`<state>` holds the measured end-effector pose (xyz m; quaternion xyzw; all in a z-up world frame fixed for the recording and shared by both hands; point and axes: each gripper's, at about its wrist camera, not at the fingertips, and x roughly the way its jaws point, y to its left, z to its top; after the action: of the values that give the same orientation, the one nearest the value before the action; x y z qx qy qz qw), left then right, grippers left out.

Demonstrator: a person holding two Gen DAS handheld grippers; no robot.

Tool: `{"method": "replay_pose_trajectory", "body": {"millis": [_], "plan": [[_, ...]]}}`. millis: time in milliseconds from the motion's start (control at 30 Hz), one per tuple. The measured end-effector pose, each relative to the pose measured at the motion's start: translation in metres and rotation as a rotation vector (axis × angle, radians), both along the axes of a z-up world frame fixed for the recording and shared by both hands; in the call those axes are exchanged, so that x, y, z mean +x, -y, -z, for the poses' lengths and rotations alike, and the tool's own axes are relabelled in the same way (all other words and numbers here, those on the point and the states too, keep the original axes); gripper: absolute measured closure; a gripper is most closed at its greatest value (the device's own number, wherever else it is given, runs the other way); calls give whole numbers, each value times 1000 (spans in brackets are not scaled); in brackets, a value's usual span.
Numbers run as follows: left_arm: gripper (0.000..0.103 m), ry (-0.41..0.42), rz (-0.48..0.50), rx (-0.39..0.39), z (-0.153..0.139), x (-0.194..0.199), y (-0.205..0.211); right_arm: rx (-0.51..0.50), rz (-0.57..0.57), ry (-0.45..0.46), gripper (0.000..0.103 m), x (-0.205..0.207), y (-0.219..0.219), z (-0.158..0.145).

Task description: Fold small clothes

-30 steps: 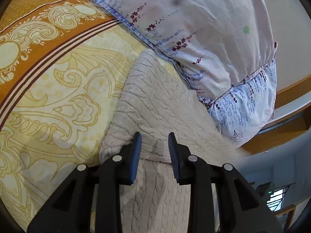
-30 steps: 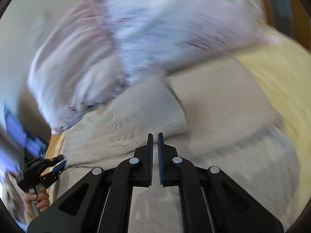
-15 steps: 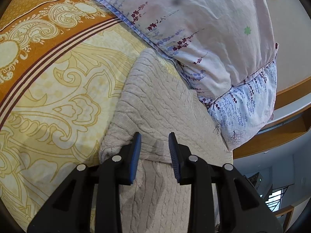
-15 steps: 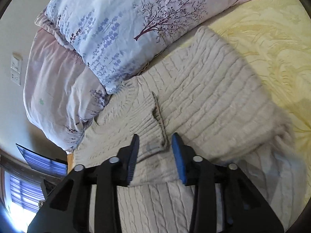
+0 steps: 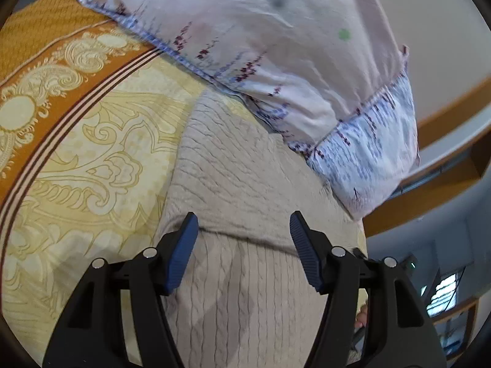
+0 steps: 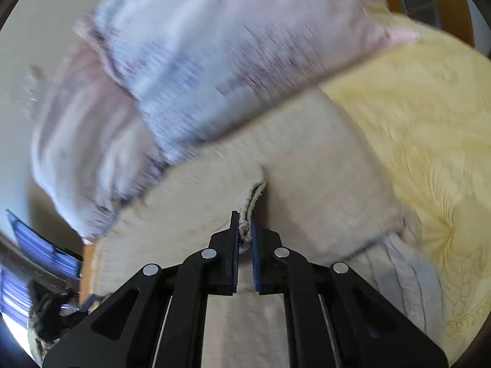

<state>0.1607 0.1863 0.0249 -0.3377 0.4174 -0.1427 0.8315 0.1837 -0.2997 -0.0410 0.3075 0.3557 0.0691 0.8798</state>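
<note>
A beige cable-knit sweater (image 5: 233,165) lies on the bed with one part folded over, its fold edge running across between the blue pads. My left gripper (image 5: 244,230) hovers just over that fold; its jaws are opening, and the pads do not press the cloth. In the blurred right wrist view the same sweater (image 6: 322,159) shows a folded sleeve. My right gripper (image 6: 245,228) is shut on the sleeve's ribbed cuff edge (image 6: 253,194), which bunches up between the pads.
A yellow and orange patterned bedspread (image 5: 76,141) lies under the sweater. Floral pillows (image 5: 276,46) rest against the sweater's far edge, pillows (image 6: 199,61) again at the back. A wooden bed frame (image 5: 445,116) and the bed's edge lie at right. A person's fingers (image 5: 362,319) show low right.
The left jaws have spread wide apart and lifted a little off the fold. The right jaws, open around the sleeve cuff half a second ago, have closed on it and moved sideways.
</note>
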Motion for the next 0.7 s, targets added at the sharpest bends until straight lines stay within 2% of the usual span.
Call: {"method": "replay_pose_trajectory", "body": {"millis": [33, 100, 133, 167, 233, 367, 500, 700], "plan": [[41, 6, 5, 6, -2, -3, 1, 2, -9, -42, 95, 4, -1, 7], [41, 21, 33, 27, -6, -16, 1, 3, -11, -24, 92, -3, 2, 6], [41, 28, 44, 40, -8, -23, 1, -10, -18, -20, 83, -9, 3, 2], [41, 33, 52, 50, -9, -29, -1, -11, -24, -7, 70, -16, 5, -1], [41, 43, 66, 87, -9, -46, -5, -12, -29, 33, 57, -36, 17, -6], [40, 32, 73, 132, 0, -79, -14, -26, -11, 49, 56, -73, 46, -4], [41, 20, 96, 108, 11, -99, -15, -37, -16, 19, 56, -103, 71, 9], [42, 24, 154, 95, 20, -126, -3, -21, -114, -29, 56, -135, 71, 28]]}}
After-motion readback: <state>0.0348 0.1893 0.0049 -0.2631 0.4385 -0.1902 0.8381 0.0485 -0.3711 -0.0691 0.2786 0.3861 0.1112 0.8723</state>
